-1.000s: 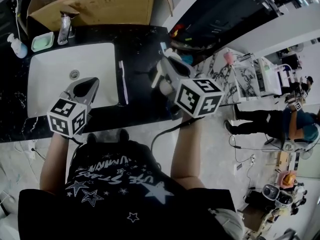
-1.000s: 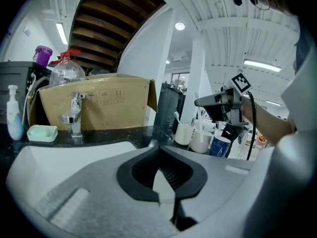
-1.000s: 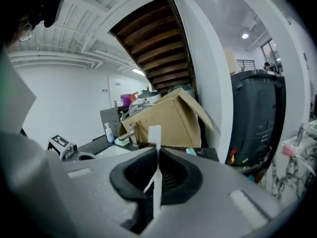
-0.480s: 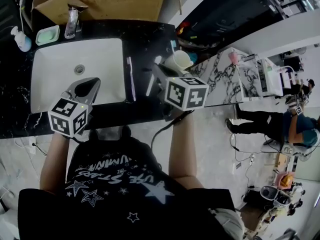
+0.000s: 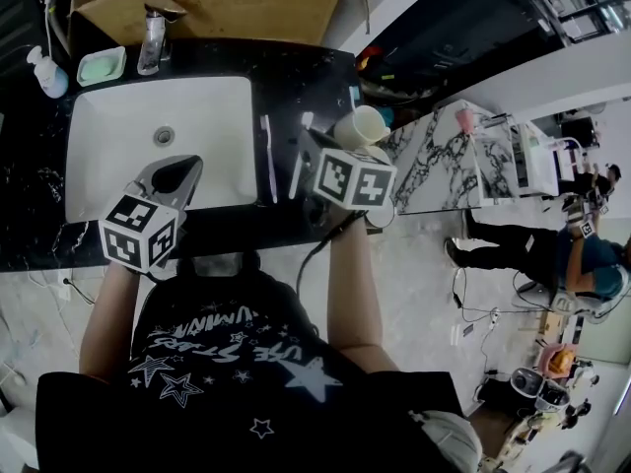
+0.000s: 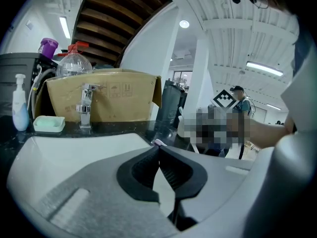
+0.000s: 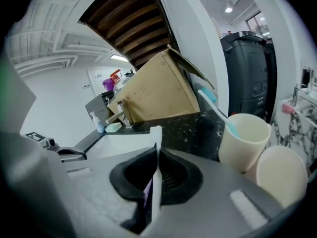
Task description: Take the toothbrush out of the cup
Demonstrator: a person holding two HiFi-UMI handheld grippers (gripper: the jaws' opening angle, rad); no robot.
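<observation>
Fingers (image 7: 173, 176) of the right gripper (image 7: 156, 153) pinch the white toothbrush (image 7: 155, 137), its end jutting past their tips.

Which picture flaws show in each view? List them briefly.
Head view: dim, the black counter nearly featureless, the white sink bright. Left gripper view: fisheye bending, black corners, a mosaic patch mid-right, a ceiling lamp glaring. Right gripper view: same bending and corners, green cast at left edge, cup sharp.
</observation>
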